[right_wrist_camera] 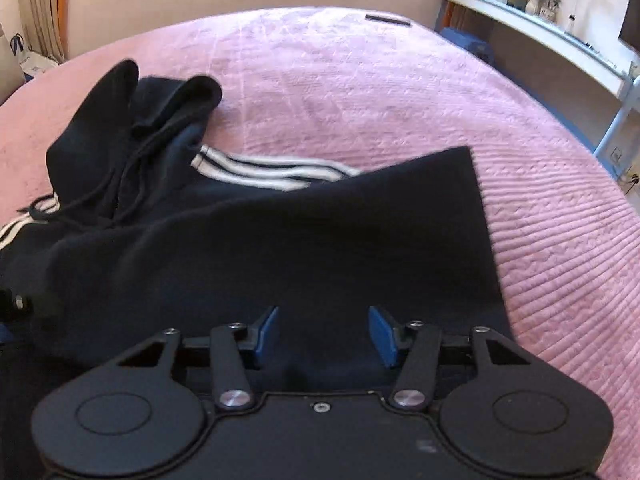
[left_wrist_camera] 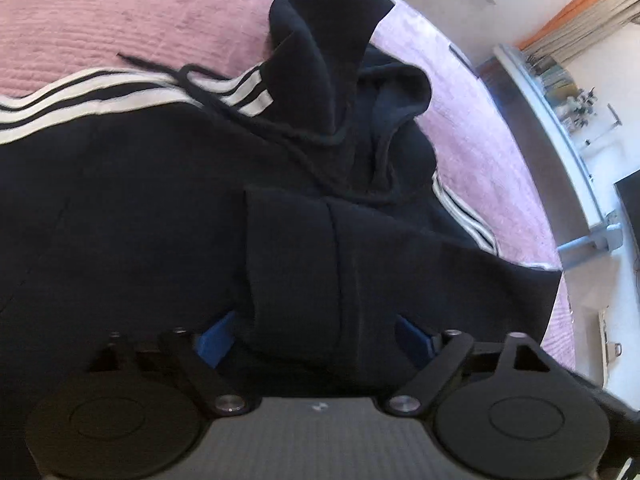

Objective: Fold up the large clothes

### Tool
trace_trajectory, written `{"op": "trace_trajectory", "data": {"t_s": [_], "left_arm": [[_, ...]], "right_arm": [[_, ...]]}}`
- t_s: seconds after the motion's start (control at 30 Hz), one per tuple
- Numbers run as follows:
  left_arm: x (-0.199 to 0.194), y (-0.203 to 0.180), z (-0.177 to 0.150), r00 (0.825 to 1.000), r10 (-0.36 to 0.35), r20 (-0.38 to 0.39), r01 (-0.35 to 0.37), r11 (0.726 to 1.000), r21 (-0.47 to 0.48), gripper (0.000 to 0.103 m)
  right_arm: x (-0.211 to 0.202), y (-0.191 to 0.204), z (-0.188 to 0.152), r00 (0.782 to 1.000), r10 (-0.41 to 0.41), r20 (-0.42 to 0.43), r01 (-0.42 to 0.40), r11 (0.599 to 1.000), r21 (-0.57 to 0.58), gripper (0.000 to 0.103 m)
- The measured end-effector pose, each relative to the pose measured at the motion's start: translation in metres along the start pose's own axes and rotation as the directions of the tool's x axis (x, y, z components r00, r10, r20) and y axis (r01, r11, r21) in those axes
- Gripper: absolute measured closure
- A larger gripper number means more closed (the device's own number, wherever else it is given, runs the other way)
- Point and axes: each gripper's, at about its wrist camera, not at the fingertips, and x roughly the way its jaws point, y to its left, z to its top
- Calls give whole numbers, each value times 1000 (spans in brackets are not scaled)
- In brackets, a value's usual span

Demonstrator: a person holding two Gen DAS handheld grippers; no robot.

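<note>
A black hoodie (left_wrist_camera: 140, 208) with white sleeve stripes (left_wrist_camera: 80, 100) lies spread on a pink bedspread (left_wrist_camera: 120, 12). Its hood (left_wrist_camera: 332, 60) is crumpled at the far end, with the drawstring (left_wrist_camera: 192, 76) trailing over a sleeve. My left gripper (left_wrist_camera: 314, 340) stands wide over the garment, and a thick fold of black cloth (left_wrist_camera: 296, 272) rises between its blue pads (left_wrist_camera: 216, 340). In the right wrist view the hoodie (right_wrist_camera: 280, 248) fills the foreground, with its hood (right_wrist_camera: 132, 120) at the left and its stripes (right_wrist_camera: 272, 172) behind. My right gripper (right_wrist_camera: 324, 336) is open just above the cloth, near its right edge.
The pink bedspread (right_wrist_camera: 360, 92) stretches far and right of the hoodie. A small dark flat object (right_wrist_camera: 388, 20) lies at the bed's far edge. A white desk (right_wrist_camera: 540, 28) with books and ornaments runs along the right wall, and a white bag (right_wrist_camera: 20, 56) stands at the far left.
</note>
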Motion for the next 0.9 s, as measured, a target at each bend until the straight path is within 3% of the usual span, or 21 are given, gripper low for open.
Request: {"op": "trace_trajectory", "data": {"t_s": [0.03, 0.07, 0.1, 0.13, 0.2, 0.37, 0.5, 0.57, 0.63, 0.7, 0.77, 0.83, 0.9], "left_arm": [[0, -2, 0, 1000, 3, 19, -3, 1000, -1, 17], [1, -4, 0, 999, 19, 51, -19, 1000, 6, 41], [2, -6, 1, 997, 45, 68, -46, 999, 18, 79], [4, -6, 3, 996, 67, 66, -69, 997, 23, 89], [-4, -3, 6, 995, 23, 96, -22, 1000, -10, 93], [-75, -12, 20, 960, -47, 275, 39, 999, 35, 94], [-136, 8, 29, 919, 51, 391, -69, 997, 32, 93], [-149, 26, 28, 909, 158, 385, -174, 985, 6, 92], [-139, 50, 24, 888, 322, 329, -332, 943, -27, 83], [-117, 72, 16, 886, 396, 243, -406, 914, -10, 46], [-93, 84, 8, 862, 480, 163, -488, 873, 13, 45], [-97, 85, 2, 863, 467, 193, -477, 879, 5, 46], [-120, 70, -3, 851, 441, 284, -457, 889, -12, 47]], "right_arm": [[5, 1, 1, 1000, -2, -9, 2, 1000, -4, 41], [5, 4, 0, 1000, -5, -16, 5, 1000, -9, 41], [6, 6, 0, 1000, -6, -19, 6, 1000, -12, 41], [5, 8, 0, 1000, -6, -20, 6, 1000, -14, 41], [2, 11, 1, 1000, -10, -20, 9, 1000, -21, 41], [-19, 23, 12, 1000, 16, 4, -16, 999, -37, 41], [-35, 43, 18, 996, 86, 23, -86, 996, -34, 40], [-36, 54, 18, 992, 127, 19, -126, 992, -30, 40], [-31, 65, 15, 989, 149, 0, -149, 988, -43, 40], [-19, 75, 10, 994, 109, -29, -111, 991, -81, 40], [0, 77, 4, 995, 55, -82, -64, 992, -106, 40], [20, 70, 2, 988, 3, -155, -21, 993, -115, 57], [16, 57, 9, 988, 29, -152, -41, 996, -73, 62]]}}
